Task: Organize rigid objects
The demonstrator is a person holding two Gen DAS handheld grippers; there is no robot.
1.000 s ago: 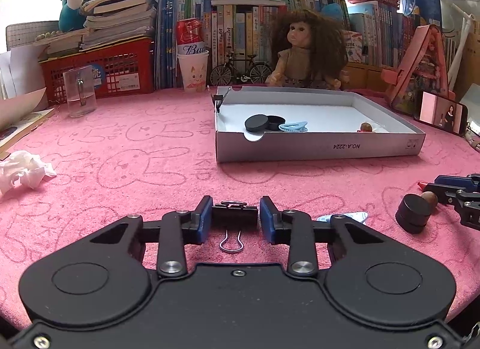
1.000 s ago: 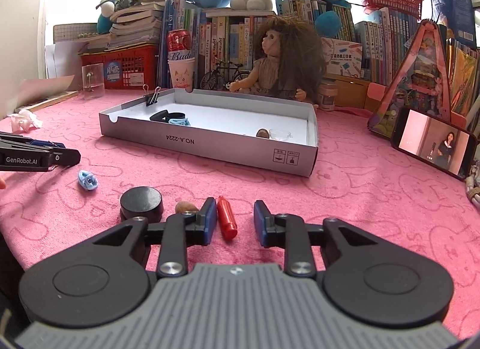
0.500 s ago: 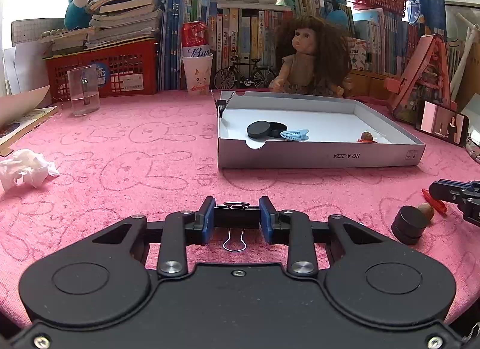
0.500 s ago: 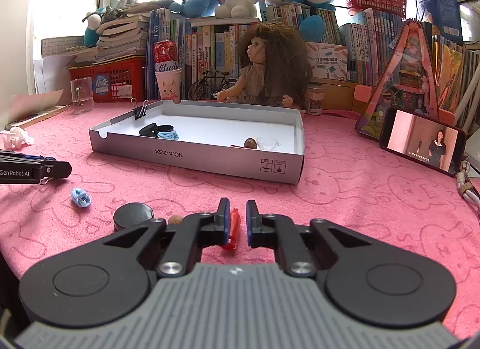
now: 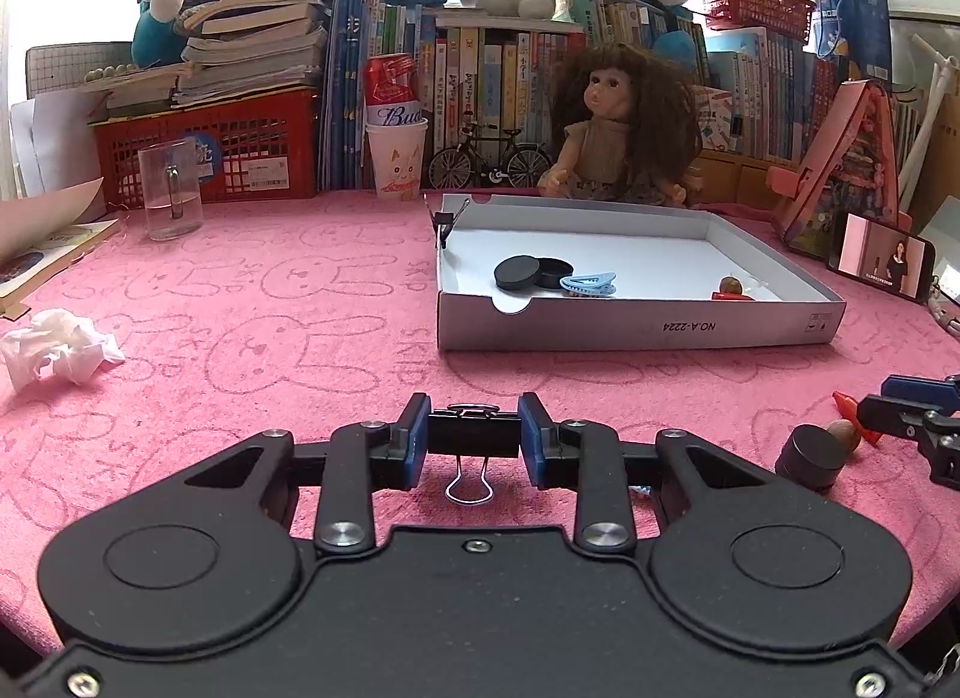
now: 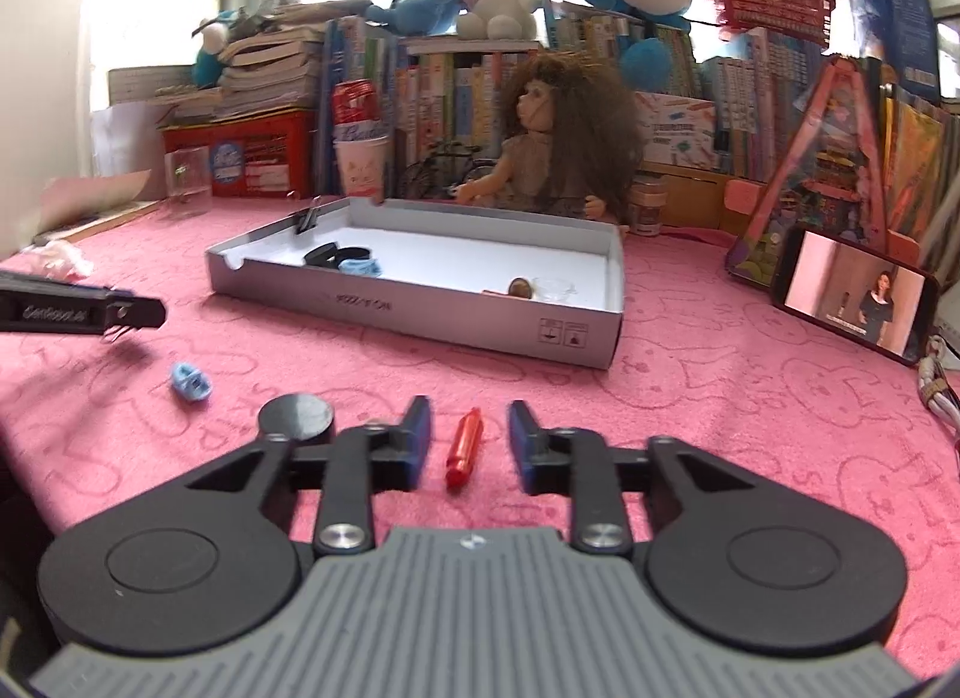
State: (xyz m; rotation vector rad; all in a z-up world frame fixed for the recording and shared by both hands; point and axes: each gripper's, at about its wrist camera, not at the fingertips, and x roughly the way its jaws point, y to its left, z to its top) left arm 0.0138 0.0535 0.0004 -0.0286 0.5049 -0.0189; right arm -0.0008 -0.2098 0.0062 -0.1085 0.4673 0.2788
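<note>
Left hand-held gripper (image 5: 474, 435) stays clenched on a black binder clip (image 5: 473, 433) near the tabletop's front edge. Right hand-held gripper (image 6: 469, 439), clamped on the red crayon (image 6: 465, 449) a moment ago, is opening; the crayon lies free between its jaws, suggesting a failed grasp short of the box lid (image 6: 591, 341).

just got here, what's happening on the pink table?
A person is sorting small things into the white box. The left tool is shut on a black binder clip. The right tool is opening, with a red crayon lying loose between its fingers. A black cap and blue clip wait outside.
</note>
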